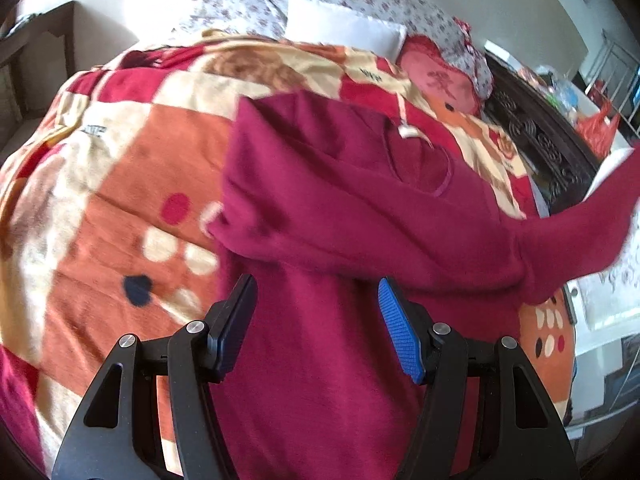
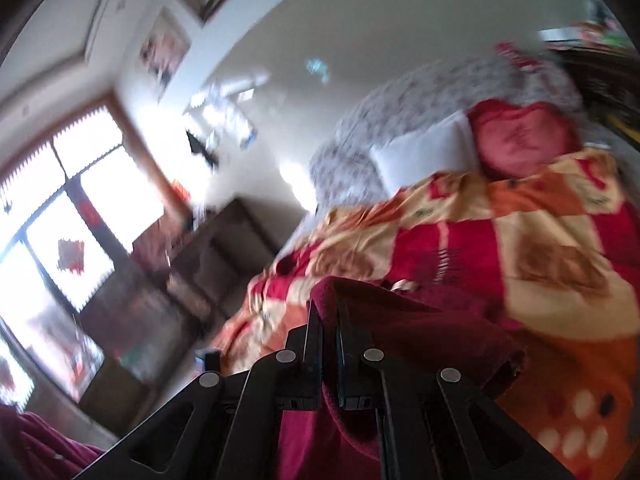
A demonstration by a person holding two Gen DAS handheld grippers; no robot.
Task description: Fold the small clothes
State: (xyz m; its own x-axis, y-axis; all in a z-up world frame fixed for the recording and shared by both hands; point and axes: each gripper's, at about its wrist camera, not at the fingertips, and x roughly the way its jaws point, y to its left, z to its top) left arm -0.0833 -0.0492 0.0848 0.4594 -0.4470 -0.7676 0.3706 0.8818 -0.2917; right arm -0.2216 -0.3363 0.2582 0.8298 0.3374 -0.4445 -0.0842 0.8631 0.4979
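One soft maroon fleece hoodie point(image 1: 320, 208) lies on patchwork blanket point(image 1: 100, 168). My right claw point(image 2: 329, 344) pinches a sleeve w/ jaws clenched; left claw point(image 1: 316, 320) hangs spread above. Limp, light fabric, so grip by hems.

The left gripper point(image 1: 318, 320) points toward 12 o'clock, jaws spread wide, nothing between its pads. The right gripper point(image 2: 329, 344) is tilted, jaws nearly together, pinching dark red cloth point(image 2: 420, 320).

Garment point(image 1: 320, 208): on blanket point(image 1: 120, 160), over bed.
Pillow point(image 1: 344, 24): behind blanket, at bed head.
Cushion point(image 1: 440, 76): right of pillow.
Left gripper point(image 1: 316, 320): above garment.
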